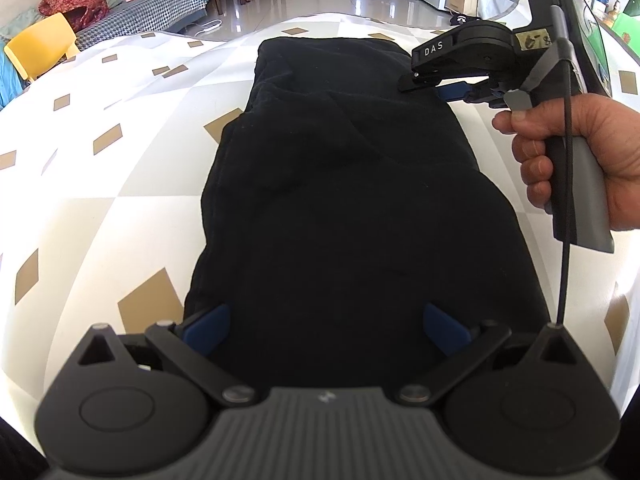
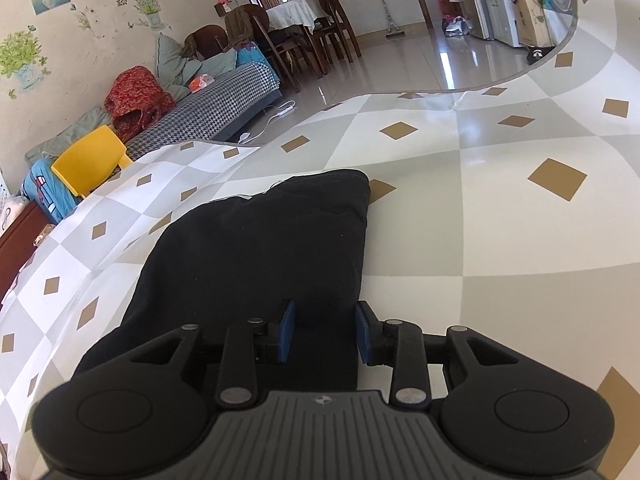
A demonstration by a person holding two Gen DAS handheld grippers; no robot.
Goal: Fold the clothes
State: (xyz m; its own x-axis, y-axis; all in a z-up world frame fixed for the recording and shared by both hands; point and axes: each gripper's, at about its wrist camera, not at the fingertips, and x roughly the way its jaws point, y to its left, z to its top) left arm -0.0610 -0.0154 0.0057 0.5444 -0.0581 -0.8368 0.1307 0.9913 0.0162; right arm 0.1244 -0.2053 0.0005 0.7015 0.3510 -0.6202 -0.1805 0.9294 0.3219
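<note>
Left wrist view: the black garment [image 1: 344,184] lies flat along the centre of the frame, on the checked desk cloth [image 1: 100,208], running from my left tongs [image 1: 326,328] at the bottom up toward the top centre. Left tongs are spread wide, blue pads [image 1: 208,326] far apart over the near end of the fabric; nothing between them is pinched.

My right tongs [image 1: 434,89] enter at the upper right of this view, held by my right hand [image 1: 576,156], tips at the garment's right edge. From here the gap looks narrow.

Right wrist view: right tongs [image 2: 325,332] sit low centre, pads part-way open with the garment [image 2: 272,248] edge between them; I cannot tell whether they touch it. Garment's far end shows a folded corner at mid-frame. Yellow chair [image 2: 90,160] at left.
</note>
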